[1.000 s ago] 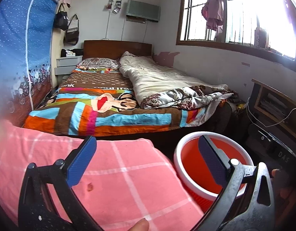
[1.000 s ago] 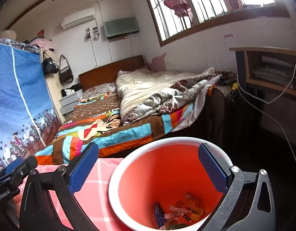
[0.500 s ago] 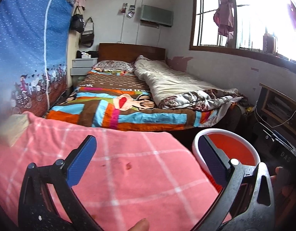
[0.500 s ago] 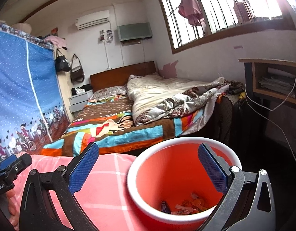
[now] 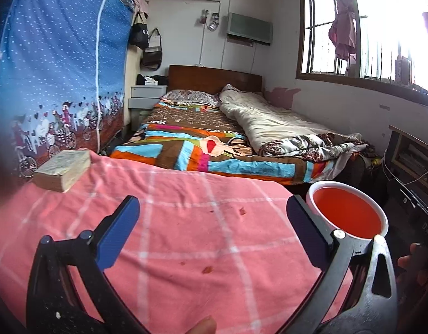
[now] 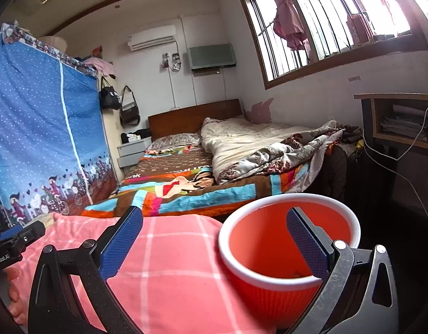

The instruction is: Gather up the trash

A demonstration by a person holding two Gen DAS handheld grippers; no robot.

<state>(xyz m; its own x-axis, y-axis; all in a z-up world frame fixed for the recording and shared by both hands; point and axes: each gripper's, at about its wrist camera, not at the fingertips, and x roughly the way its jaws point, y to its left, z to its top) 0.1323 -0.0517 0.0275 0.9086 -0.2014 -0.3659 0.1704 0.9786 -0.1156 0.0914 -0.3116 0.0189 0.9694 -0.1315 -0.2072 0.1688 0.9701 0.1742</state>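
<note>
1. Left tongs (image 5: pixel 211 206) spread wide with nothing between the blue pads, hovering low over the pink checked cloth (image 5: pixel 163 222) that covers the bench. Probably kept apart so as to be ready for a small scrap.
2. Right tongs (image 6: pixel 214 215) likewise spread and empty, pointing across the bench edge toward the bin (image 6: pixel 269 286). Right pad overlapping the bin's mouth in the right wrist view, but not pinching the rim.
3. Bin: red ribbed plastic with a thick white rim, standing upright just beside the right end of the bench. Mouth seemingly a little lower than the cloth, most likely so that scraps can be dropped in straight off the edge.
4. Inside of the bin smooth and orange-red, its bottom mostly hidden from this angle. Only a dark fleck visible low down in the right wrist view.
5. On the cloth, a few small reddish bits (image 5: pixel 242 211): one toward the bin side, others nearer the left tongs. Too small to tell scraps from stains.
6. Thick, worn book (image 5: pixel 63 169) lying flat at the far left corner of the bench, well apart from the bits.
7. Bed (image 5: pixel 200 144) with a bright patchwork cover beyond the bench, along the window wall.
</note>
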